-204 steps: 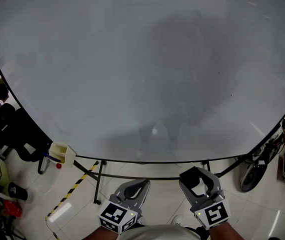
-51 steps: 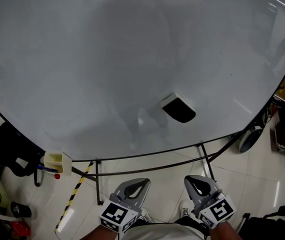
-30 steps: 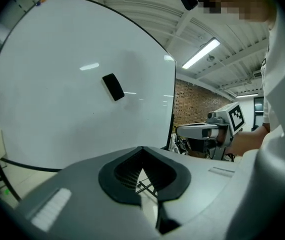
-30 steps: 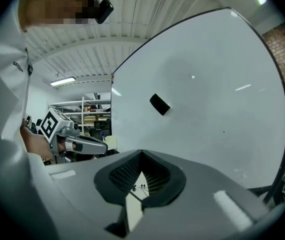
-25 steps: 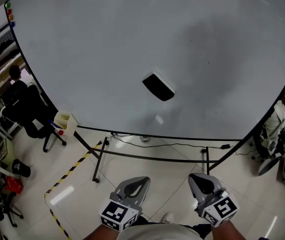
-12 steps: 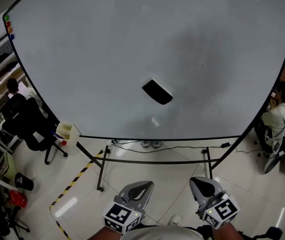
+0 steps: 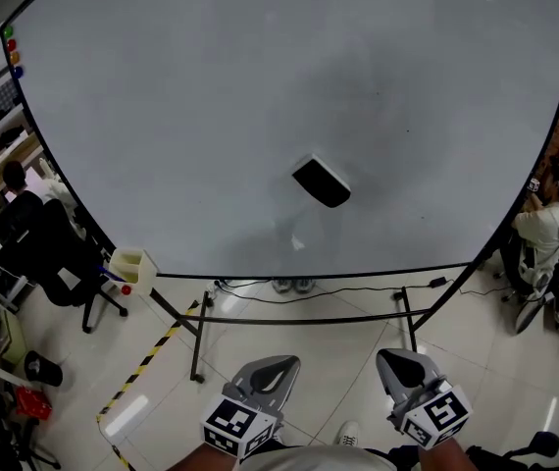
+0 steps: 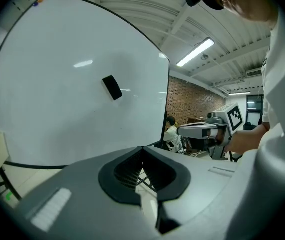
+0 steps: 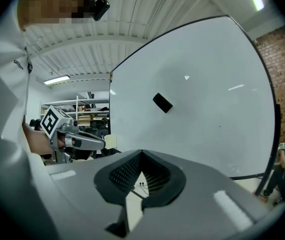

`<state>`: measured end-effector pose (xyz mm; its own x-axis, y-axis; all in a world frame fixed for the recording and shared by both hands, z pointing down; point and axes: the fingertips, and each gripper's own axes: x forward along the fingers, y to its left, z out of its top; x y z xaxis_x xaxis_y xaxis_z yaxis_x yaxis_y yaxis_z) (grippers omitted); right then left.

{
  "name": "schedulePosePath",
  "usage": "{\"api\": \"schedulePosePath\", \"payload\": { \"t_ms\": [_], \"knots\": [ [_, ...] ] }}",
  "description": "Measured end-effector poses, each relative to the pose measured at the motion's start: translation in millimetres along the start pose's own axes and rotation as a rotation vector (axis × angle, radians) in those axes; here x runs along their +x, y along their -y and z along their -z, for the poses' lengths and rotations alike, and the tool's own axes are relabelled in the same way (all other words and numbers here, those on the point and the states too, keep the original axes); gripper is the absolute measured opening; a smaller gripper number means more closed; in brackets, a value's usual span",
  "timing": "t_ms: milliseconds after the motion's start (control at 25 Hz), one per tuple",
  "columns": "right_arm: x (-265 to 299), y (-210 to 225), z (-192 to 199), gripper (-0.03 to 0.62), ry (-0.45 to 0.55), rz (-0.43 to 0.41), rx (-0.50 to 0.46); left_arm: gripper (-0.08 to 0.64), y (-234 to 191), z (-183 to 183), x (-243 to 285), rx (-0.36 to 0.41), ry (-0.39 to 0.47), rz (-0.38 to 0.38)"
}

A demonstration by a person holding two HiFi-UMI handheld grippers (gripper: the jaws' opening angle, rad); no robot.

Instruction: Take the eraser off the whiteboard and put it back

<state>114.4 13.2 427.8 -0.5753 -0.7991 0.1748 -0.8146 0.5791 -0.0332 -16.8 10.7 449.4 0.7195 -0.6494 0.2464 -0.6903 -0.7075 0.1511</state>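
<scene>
Two clenched tools, nothing between the jaws of either: grey left gripper (image 7: 272, 369) and grey right gripper (image 7: 404, 363), held side by side, low and close to the body, pointing almost level at the board. Probably kept shut and empty because nothing lies within reach to grasp. Well ahead of both and higher, a little nearer the right gripper's line than the left's: small black rectangular eraser (image 7: 321, 182), tilted, clinging flat to the face of the large white whiteboard (image 7: 211, 116) with no ledge beneath it, so presumably magnetic. Already lying where the task sentence wants it at the end, yet equally where a pick-up would find it; fits both an eraser waiting to be lifted off and one returned to the board, and cannot be settled from this stance. Between grippers and board, lower down: black metal stand (image 7: 299, 319) on pale tiled floor, keeping the board upright at working height. Far off to the left gripper's outer side: cream plastic box (image 7: 130, 266) hung at the board's lower corner, likely for pens, and a yellow-and-black striped floor tape (image 7: 147, 361).
</scene>
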Motion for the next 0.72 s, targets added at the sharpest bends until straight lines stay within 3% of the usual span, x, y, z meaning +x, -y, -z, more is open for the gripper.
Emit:
{"api": "schedulePosePath", "payload": {
  "t_ms": [720],
  "knots": [
    [11.3,-7.5,-3.2,0.000,0.002,0.000,-0.004,0.017,-13.1,-1.5,-4.8,-0.012,0.023,-0.015]
  ]
}}
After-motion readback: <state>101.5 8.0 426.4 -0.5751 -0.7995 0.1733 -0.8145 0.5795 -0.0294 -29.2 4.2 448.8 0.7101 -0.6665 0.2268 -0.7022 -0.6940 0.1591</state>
